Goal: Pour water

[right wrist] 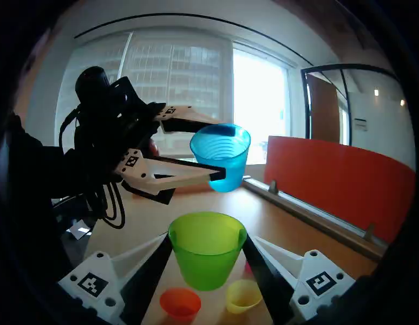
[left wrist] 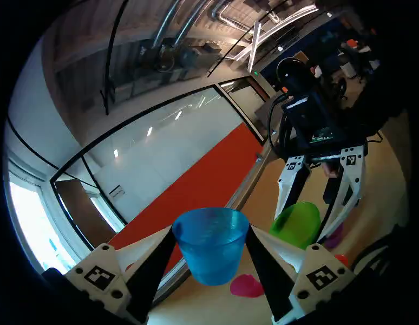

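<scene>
My left gripper point(left wrist: 210, 254) is shut on a translucent blue cup point(left wrist: 211, 251), lifted and tilted. In the right gripper view that blue cup point(right wrist: 222, 155) hangs tipped above and behind the green cup, held by the left gripper point(right wrist: 219, 151). My right gripper point(right wrist: 207, 253) is shut on a green cup point(right wrist: 206, 248), upright above the wooden table point(right wrist: 274, 222). The left gripper view shows the green cup point(left wrist: 297, 222) between the right gripper's fingers point(left wrist: 288, 184). I cannot see any water.
Small orange point(right wrist: 180, 304) and yellow point(right wrist: 243, 296) cups stand on the table below the green cup. A pink cup point(left wrist: 247, 285) lies on the table. A red divider panel point(right wrist: 339, 179) with a metal rail runs along the table's far edge. A person's dark sleeve point(right wrist: 41, 173) is at left.
</scene>
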`<state>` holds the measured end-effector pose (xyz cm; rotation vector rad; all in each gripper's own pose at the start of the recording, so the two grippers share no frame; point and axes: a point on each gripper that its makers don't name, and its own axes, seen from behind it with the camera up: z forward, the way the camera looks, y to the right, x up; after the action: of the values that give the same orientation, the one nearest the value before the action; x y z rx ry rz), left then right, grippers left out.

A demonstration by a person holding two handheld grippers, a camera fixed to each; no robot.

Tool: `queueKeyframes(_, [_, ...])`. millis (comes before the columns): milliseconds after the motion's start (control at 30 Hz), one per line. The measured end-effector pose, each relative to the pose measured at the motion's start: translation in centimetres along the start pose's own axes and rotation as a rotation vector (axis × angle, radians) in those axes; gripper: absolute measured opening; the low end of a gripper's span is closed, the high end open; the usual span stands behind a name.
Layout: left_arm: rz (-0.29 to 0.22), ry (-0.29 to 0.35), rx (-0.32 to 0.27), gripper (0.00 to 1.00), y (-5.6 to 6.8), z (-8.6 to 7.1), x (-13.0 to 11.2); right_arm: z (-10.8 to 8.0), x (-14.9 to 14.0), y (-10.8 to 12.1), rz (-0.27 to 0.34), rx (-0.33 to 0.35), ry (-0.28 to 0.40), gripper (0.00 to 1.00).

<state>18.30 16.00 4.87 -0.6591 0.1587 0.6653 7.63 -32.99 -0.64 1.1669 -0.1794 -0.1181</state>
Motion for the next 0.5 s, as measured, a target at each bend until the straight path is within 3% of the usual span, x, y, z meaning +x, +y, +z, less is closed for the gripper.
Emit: queueKeyframes(500, [0.050,-0.001,0.008,0.87,0.08,-0.04,0.39,0.37,-0.01,-0.16,0.005,0.006,-0.001,0.92])
